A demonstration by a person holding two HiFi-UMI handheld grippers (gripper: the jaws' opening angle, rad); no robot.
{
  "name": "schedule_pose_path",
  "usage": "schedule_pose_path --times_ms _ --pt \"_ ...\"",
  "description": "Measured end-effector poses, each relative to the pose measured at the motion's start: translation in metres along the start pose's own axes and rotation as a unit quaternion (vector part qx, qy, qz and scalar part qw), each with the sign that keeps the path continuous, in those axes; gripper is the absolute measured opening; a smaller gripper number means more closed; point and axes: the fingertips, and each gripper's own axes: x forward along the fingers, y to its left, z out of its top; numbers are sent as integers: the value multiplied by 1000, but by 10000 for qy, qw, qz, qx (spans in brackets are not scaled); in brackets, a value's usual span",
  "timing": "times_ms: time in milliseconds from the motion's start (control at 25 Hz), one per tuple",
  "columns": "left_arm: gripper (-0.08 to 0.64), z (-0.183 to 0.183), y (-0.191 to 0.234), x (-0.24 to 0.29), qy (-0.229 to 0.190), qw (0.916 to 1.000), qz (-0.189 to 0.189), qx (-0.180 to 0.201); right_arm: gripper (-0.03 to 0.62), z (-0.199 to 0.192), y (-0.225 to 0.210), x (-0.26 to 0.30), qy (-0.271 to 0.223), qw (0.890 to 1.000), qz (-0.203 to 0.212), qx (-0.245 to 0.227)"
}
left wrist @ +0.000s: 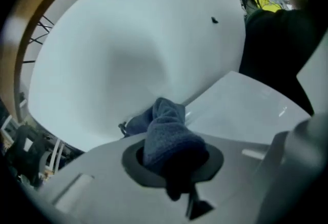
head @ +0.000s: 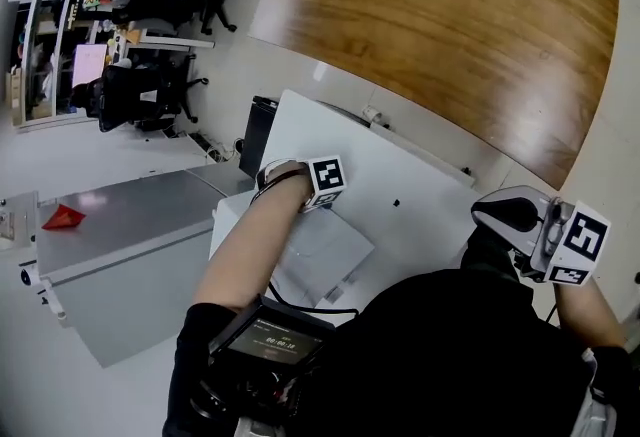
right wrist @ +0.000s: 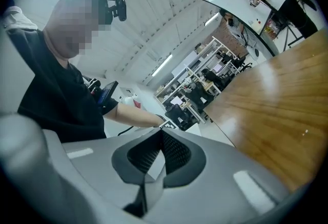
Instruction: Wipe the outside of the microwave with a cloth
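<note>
The white microwave (head: 322, 251) stands below me against a white table (head: 400, 160); only its flat top shows. My left gripper (head: 318, 197) is at the far edge of that top, where it meets the table. In the left gripper view, this gripper (left wrist: 170, 152) is shut on a bunched blue-grey cloth (left wrist: 165, 130), which touches the seam between the microwave top (left wrist: 246, 107) and the white table (left wrist: 128, 43). My right gripper (head: 512, 215) is held away at the right, over my body. Its jaws (right wrist: 160, 137) are shut with nothing between them.
A big wooden table (head: 450, 15) lies beyond the white one. A grey cabinet top (head: 130, 225) with a red object (head: 65, 217) is at the left, and office chairs (head: 140, 90) stand further back. A black box (head: 258, 130) sits by the table's left end.
</note>
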Motion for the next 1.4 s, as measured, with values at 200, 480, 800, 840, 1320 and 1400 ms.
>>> schedule_pose_path --times_ms 200,480,800,840,1320,1400 --pt "54 3 -28 -39 -822 9960 176 292 5 5 11 11 -53 9996 263 -35" --pt "54 -75 -116 -141 -1263 9891 523 546 5 23 44 52 -76 9946 978 -342" --pt "46 -42 -100 -88 -811 9928 291 831 5 25 45 62 -27 9939 1022 -408" --pt "46 -30 -93 -77 -776 9929 196 879 5 22 40 56 -28 9951 921 -369" --pt "54 39 -68 -18 -548 9922 -5 1115 5 -3 26 -6 -99 9998 175 -63" --pt "54 28 -89 -61 -1042 9892 69 1027 5 3 33 0 -110 9994 316 -129"
